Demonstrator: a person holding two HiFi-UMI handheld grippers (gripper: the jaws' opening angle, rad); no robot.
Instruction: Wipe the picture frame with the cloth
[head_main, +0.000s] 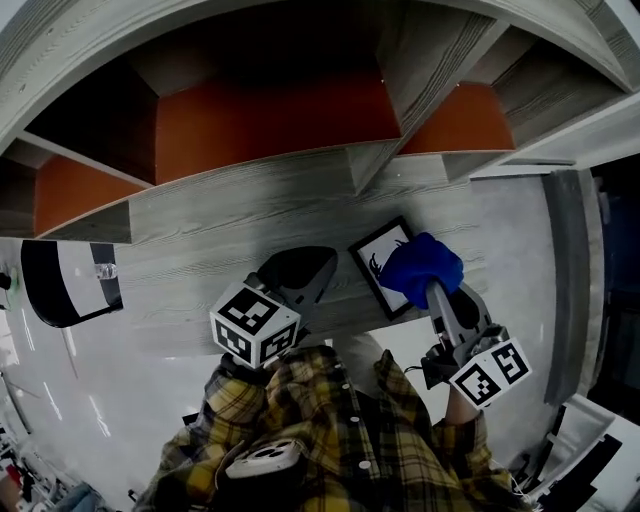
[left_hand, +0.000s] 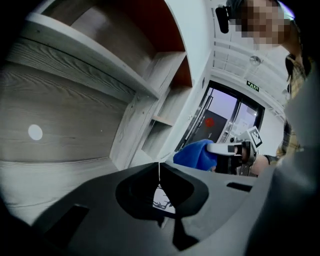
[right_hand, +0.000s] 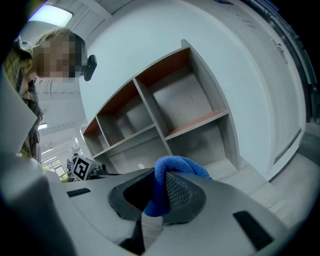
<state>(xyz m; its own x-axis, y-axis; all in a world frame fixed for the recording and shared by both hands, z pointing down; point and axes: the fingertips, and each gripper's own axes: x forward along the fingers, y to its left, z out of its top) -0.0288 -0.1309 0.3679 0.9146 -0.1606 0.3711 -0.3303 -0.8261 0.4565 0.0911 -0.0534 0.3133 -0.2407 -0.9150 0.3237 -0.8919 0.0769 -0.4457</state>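
Head view had the frame (head_main: 377, 262) on the grey bench (head_main: 200, 270) below the shelves (head_main: 270, 120), close to our edge, where both arms could reach it; it seemed to lie flat. Our right claw (head_main: 432, 288) was clamped on the blue cloth (head_main: 420, 265), which bulged past the jaw tips as a soft wad so that fabric, not plastic, met the picture. The wad sat over the frame's right half, and we judged this as mid-wipe. Our left claw (head_main: 325, 265) had its jaws together, with only a hairline between them and nothing gripped. It sat just beside the frame's left edge, likely as a stop against sliding, though we could not tell whether it touched. Our right arm came in from the lower right, with its claw angled up and left across the frame. Our left arm reached forward, its claw pointing right toward the picture.
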